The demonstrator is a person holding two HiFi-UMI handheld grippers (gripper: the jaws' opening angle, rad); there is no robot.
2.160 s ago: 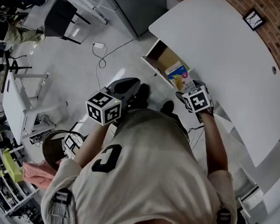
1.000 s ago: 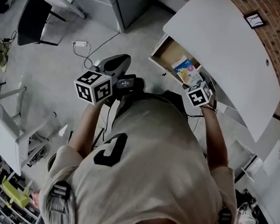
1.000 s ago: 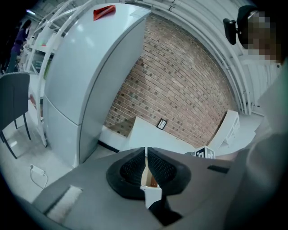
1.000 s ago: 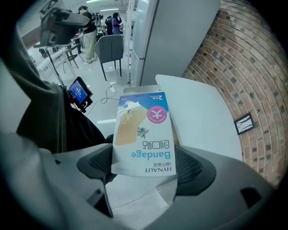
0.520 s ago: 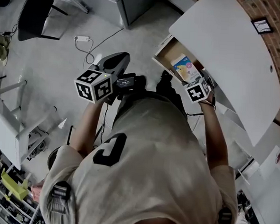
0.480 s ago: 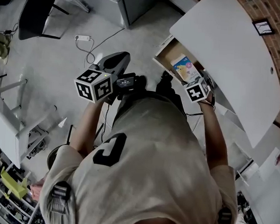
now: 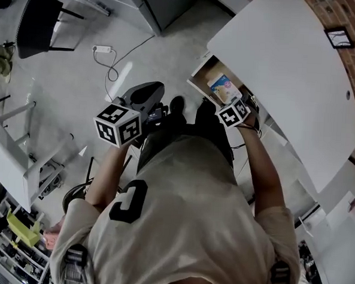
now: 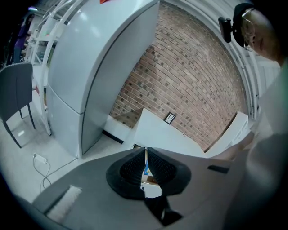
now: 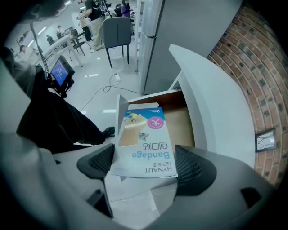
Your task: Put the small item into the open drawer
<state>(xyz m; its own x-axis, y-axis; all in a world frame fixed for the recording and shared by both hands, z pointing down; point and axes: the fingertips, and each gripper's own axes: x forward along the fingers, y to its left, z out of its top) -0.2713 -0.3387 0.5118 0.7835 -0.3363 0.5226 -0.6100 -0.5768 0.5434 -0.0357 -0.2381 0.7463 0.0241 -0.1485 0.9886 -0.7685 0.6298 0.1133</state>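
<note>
While the bandage box (image 9: 143,134) is clamped between the fingers of the right gripper (image 9: 144,164), jutting past their tips over the open drawer (image 9: 182,123), the left gripper (image 8: 146,166) is seen closed, nothing between its fingers.

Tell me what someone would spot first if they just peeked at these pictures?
The blue and white bandage box jumps out, clamped in the right gripper right at the open drawer under the white desk. Next comes the left gripper, shut with nothing in it, held off to the person's left and facing a big brick wall.
</note>
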